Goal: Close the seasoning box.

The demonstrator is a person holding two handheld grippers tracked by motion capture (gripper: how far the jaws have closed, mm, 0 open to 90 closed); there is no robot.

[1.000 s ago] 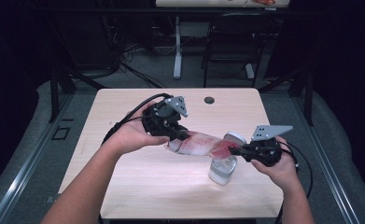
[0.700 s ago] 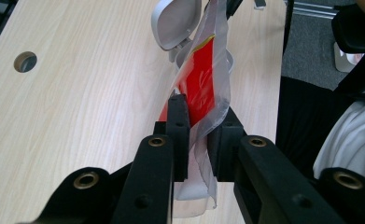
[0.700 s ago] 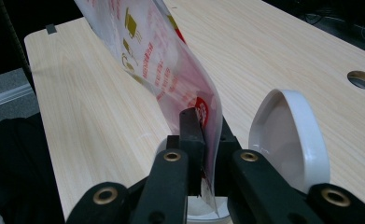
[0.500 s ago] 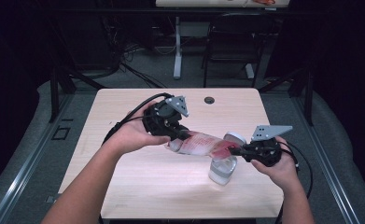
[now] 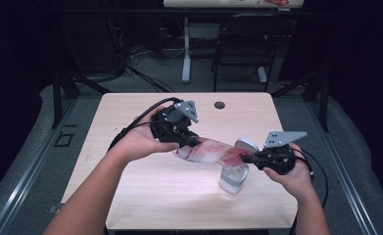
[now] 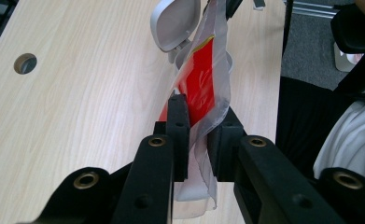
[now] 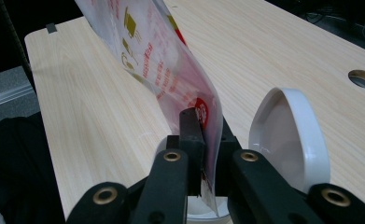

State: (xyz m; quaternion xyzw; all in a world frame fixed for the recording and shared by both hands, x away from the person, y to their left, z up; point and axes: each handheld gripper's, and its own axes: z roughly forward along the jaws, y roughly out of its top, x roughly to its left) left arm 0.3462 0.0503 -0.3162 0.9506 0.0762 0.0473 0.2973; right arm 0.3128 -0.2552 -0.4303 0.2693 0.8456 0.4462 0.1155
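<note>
High view shows a red-and-clear plastic pouch (image 5: 212, 151) stretched above the wooden table (image 5: 130, 112) between both grippers. Its lower end hangs over a small clear container (image 5: 233, 177) whose white hinged lid (image 5: 247, 145) stands open. Left gripper (image 5: 188, 142) has its jaws pressed tight on the pouch's upper end; right gripper (image 5: 248, 158) pinches the lower end just above the container's mouth.

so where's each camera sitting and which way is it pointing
High view: above the table's near side, looking forward and down; both forearms, left gripper, right gripper.
Left gripper view: on that gripper, along its jaws clamping the plastic pouch.
Right gripper view: along its jaws clamping the pouch's other end.
Shared: pouch, flip-lid container.
</note>
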